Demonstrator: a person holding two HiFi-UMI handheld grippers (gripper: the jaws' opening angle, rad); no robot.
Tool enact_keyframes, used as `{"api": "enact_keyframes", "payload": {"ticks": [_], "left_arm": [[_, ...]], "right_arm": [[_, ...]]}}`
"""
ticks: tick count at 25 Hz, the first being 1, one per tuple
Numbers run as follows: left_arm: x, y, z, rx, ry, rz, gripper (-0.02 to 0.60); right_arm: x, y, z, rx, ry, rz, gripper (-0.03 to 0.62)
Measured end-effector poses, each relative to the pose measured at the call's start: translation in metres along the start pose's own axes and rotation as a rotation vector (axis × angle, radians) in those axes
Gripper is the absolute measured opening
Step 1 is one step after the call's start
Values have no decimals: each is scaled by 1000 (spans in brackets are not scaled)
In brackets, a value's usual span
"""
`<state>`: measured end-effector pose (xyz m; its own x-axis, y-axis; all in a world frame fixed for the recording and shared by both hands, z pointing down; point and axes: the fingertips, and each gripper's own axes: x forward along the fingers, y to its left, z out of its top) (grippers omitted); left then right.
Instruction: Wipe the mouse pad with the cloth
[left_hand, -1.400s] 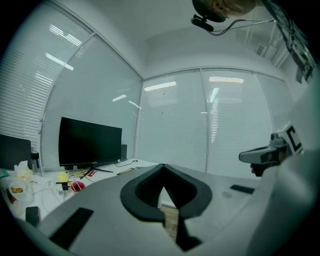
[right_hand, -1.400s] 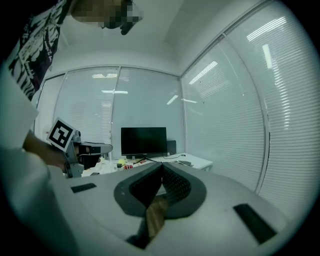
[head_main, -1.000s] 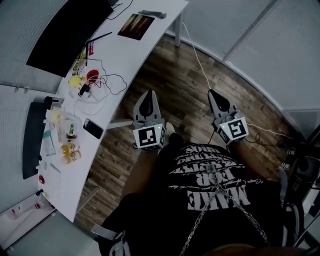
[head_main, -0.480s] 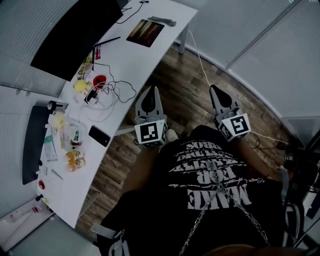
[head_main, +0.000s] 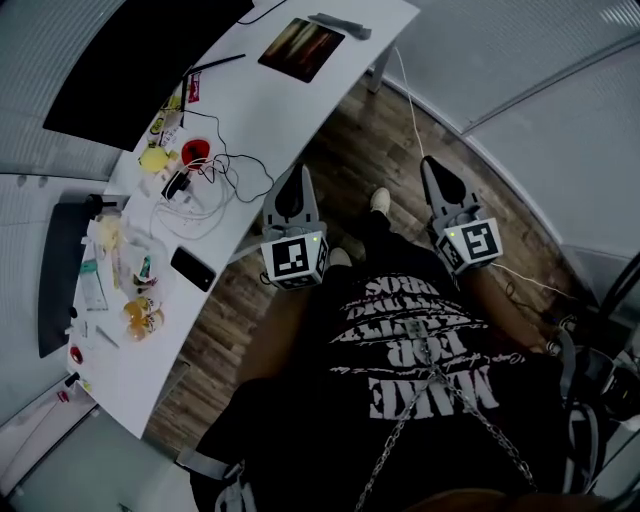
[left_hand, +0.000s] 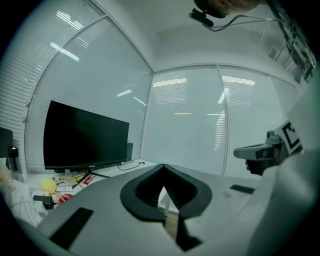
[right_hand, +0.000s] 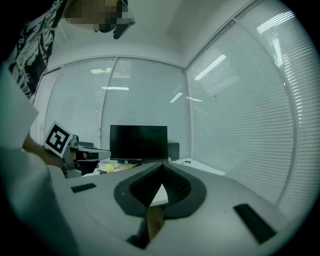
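The mouse pad (head_main: 301, 47), dark with an orange-brown picture, lies at the far end of the white curved desk (head_main: 262, 110). I cannot pick out a cloth among the clutter. My left gripper (head_main: 298, 172) hovers beside the desk's near edge, over the wooden floor, shut with nothing in it. My right gripper (head_main: 428, 162) is further right over the floor, also shut and empty. In the left gripper view the jaws (left_hand: 162, 167) meet at their tips, with the monitor (left_hand: 85, 135) ahead on the left. The right gripper view shows closed jaws (right_hand: 162, 164) pointing at the desk.
A black monitor (head_main: 130, 60) stands along the desk's back. Tangled cables (head_main: 225, 170), a red object (head_main: 192, 152), a yellow object (head_main: 150, 158), a phone (head_main: 191, 268) and small bottles (head_main: 140, 310) crowd the desk's middle and near end. A white cable (head_main: 410, 110) runs across the floor.
Both grippers have travelled across the floor toward the desk, and the left one now sits by its edge. A shoe has stepped forward between them. Both stay shut.
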<state>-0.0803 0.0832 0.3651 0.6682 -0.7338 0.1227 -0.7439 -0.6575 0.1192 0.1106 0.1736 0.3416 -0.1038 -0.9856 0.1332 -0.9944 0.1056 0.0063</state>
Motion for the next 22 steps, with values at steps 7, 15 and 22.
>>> {"api": "enact_keyframes", "payload": {"ticks": [7,15,22], "left_arm": [[49,6,0,-4,25,29,5],[106,5,-15,-42,64,53,5],[155,-2,-2,-40,54,101,5]], "right_arm": [[46,-32,2,1,12,40,2],[92,-79,-9,17,62,64,2],[128,-116,3,11,64,128,2]]}}
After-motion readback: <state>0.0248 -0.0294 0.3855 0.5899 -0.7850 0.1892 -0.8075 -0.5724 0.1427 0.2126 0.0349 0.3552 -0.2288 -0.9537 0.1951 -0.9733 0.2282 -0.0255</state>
